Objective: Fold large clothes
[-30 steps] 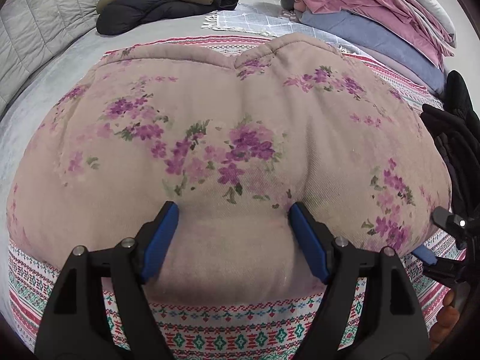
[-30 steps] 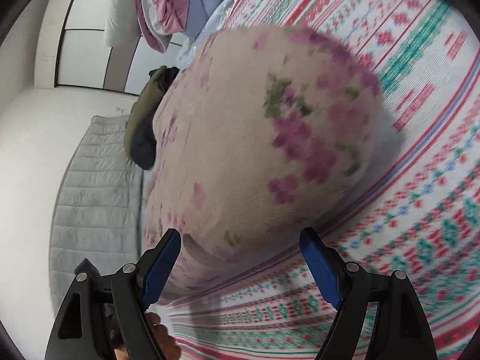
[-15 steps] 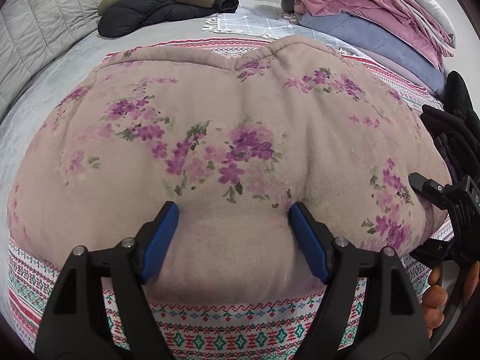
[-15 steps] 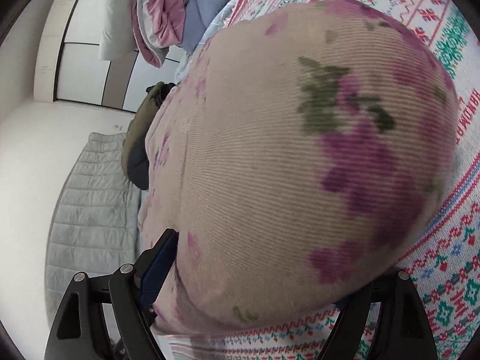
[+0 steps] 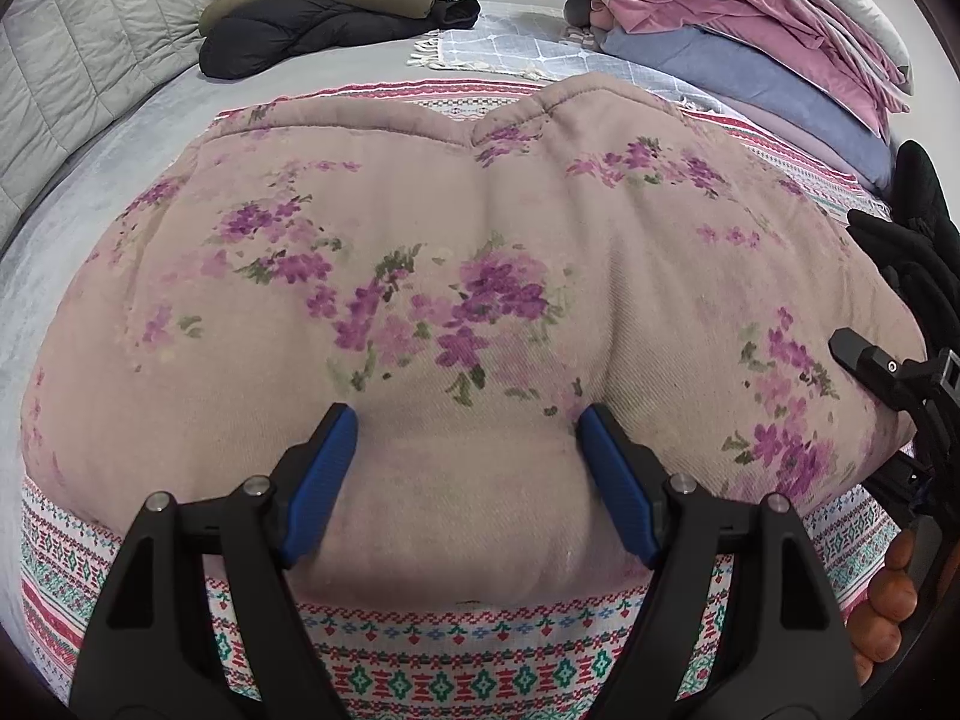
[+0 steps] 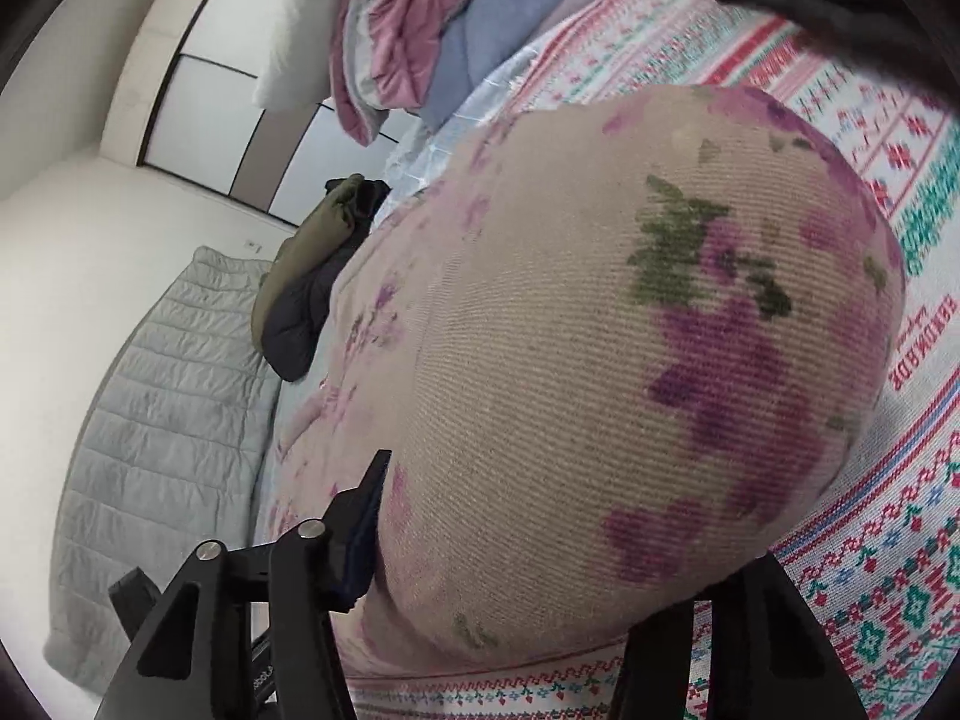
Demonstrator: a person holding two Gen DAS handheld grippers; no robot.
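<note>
A thick padded beige garment with purple flowers [image 5: 480,276] lies folded on a patterned red, green and white cloth [image 5: 456,666] on the bed. My left gripper [image 5: 465,468] is open, its blue pads [image 5: 321,480] pressed against the garment's near edge on either side of a bulge. My right gripper [image 6: 540,540] is open and astride the garment's right corner [image 6: 630,360], which fills its gap. Its left pad [image 6: 366,510] shows; the right one is hidden by fabric. The right gripper also shows in the left wrist view [image 5: 882,372].
A folded olive and black jacket [image 5: 324,18] lies at the far side of the grey bed. A stack of pink, grey and blue bedding [image 5: 750,30] stands at far right. A black garment [image 5: 918,240] lies at the right. A quilted grey headboard [image 5: 78,78] is at left.
My right gripper has pushed in onto the garment's right corner, so the fabric now fills its gap. The left gripper has stayed put.
</note>
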